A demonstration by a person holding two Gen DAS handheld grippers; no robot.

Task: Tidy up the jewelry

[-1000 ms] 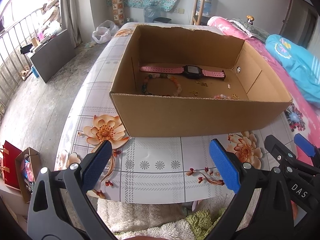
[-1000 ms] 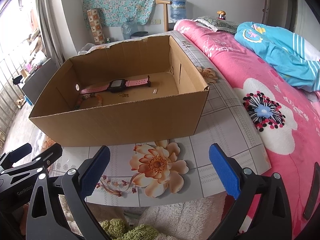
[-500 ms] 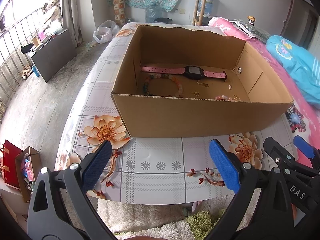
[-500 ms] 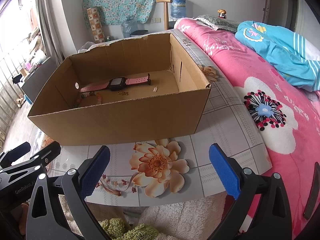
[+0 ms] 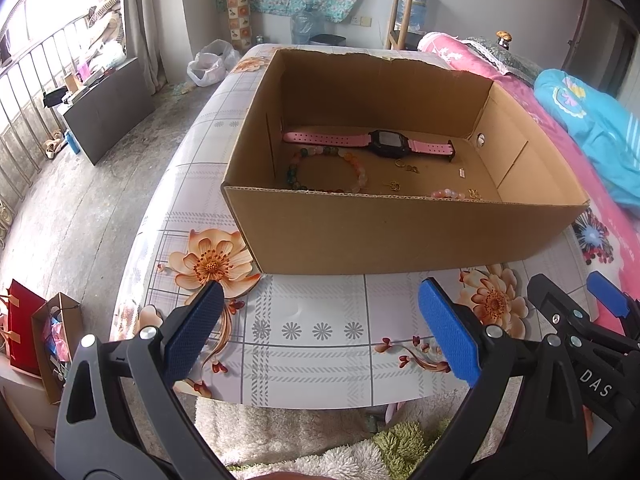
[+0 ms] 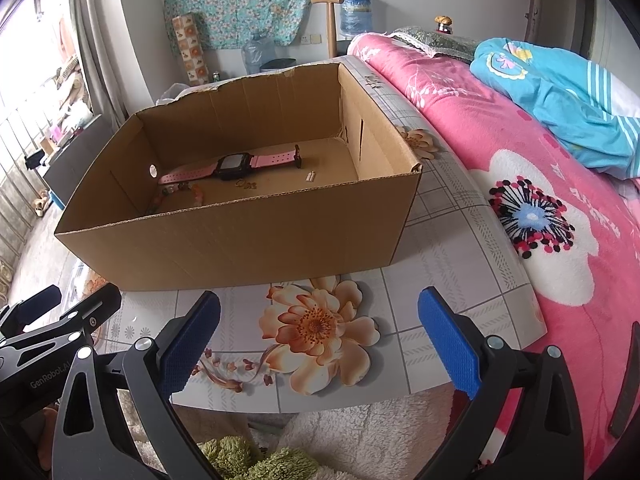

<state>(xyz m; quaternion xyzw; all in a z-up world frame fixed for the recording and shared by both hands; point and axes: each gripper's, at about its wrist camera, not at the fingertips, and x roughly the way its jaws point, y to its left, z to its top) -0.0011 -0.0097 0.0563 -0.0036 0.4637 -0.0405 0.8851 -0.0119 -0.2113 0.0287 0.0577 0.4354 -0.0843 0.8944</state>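
Left wrist view: near wall of cardboard box (image 5: 400, 236) cutting off the lower arc of beaded bracelet (image 5: 320, 168) and most of a second, pale pink beaded bracelet (image 5: 448, 193). Small gold pieces (image 5: 406, 167) on the box floor too tiny to identify, likewise a little silvery clip (image 5: 463, 173). Pink-strapped watch (image 5: 384, 144) with black square face lying flat across the back of the box floor, strap perforated. Corrugated edge along the front rim, torn ragged along the far rim, round hole in the right wall. Box resting on glossy table (image 5: 312, 336) printed with orange blossoms and grey plaid. Left gripper (image 5: 320, 332) spread wide, holding nothing, blue textured pads on black plastic arms, hanging over the table's near edge, well apart from the box.

Right wrist view: right gripper (image 6: 320, 340) likewise spread wide and empty above a printed flower. Fluffy white and green rug (image 6: 360, 440) below, partly blocked by gripper arms. Pink floral bedspread (image 6: 520, 184) at right, cut off by frame edge.
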